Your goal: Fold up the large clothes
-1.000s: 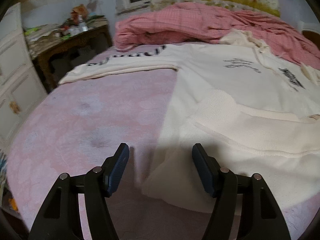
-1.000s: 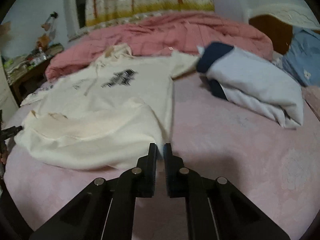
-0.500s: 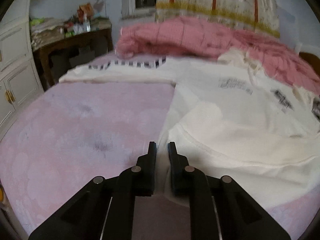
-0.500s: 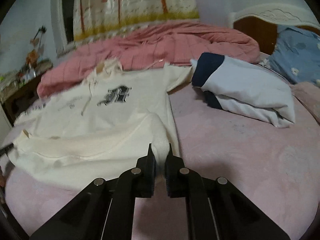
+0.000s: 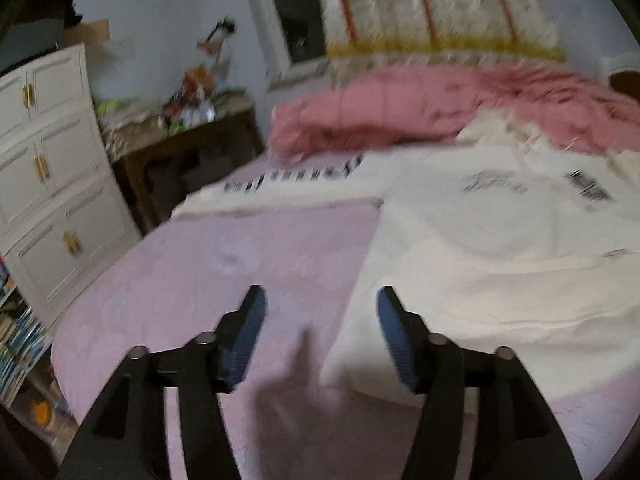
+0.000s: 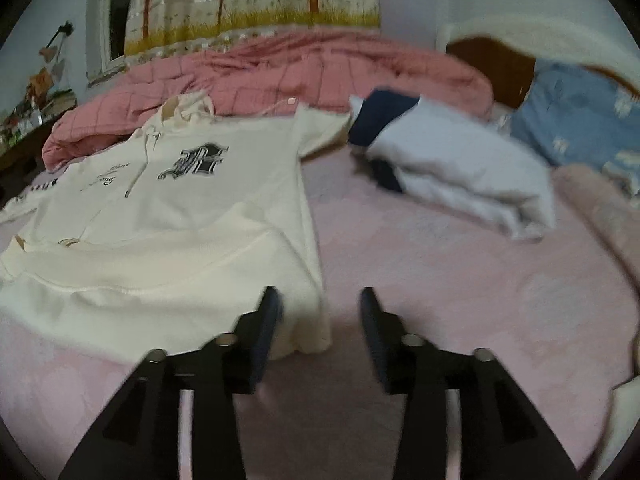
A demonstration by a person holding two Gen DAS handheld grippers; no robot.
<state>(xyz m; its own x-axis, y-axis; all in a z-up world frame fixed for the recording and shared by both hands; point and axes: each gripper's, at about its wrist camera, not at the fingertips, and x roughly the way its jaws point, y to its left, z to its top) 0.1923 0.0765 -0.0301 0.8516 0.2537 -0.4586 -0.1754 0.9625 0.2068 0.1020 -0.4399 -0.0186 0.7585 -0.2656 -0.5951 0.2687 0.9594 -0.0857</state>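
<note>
A cream hoodie [image 5: 480, 240] with black print lies face up on the pink bedsheet [image 5: 240, 260], its left sleeve stretched out to the side. My left gripper [image 5: 320, 296] hovers over the hoodie's lower left hem corner. Its jaws are opening and its blue pads [image 5: 396, 344] touch no cloth. In the right wrist view the same hoodie [image 6: 180, 220] spreads to the left. My right gripper [image 6: 319, 294] hangs above the lower right hem corner [image 6: 308, 320], jaws opening, and the corner lies loose below them.
A rumpled pink quilt [image 6: 280, 68] lies along the bed's far side. A folded grey and navy garment [image 6: 452, 156] and a blue pillow [image 6: 580, 120] sit at the right. A white cabinet [image 5: 52, 184] and a cluttered wooden side table [image 5: 180, 140] stand left of the bed.
Half a second ago both grippers were shut at the hoodie's hem corners. Both have now opened and let the hem go, and the left one has lifted away.
</note>
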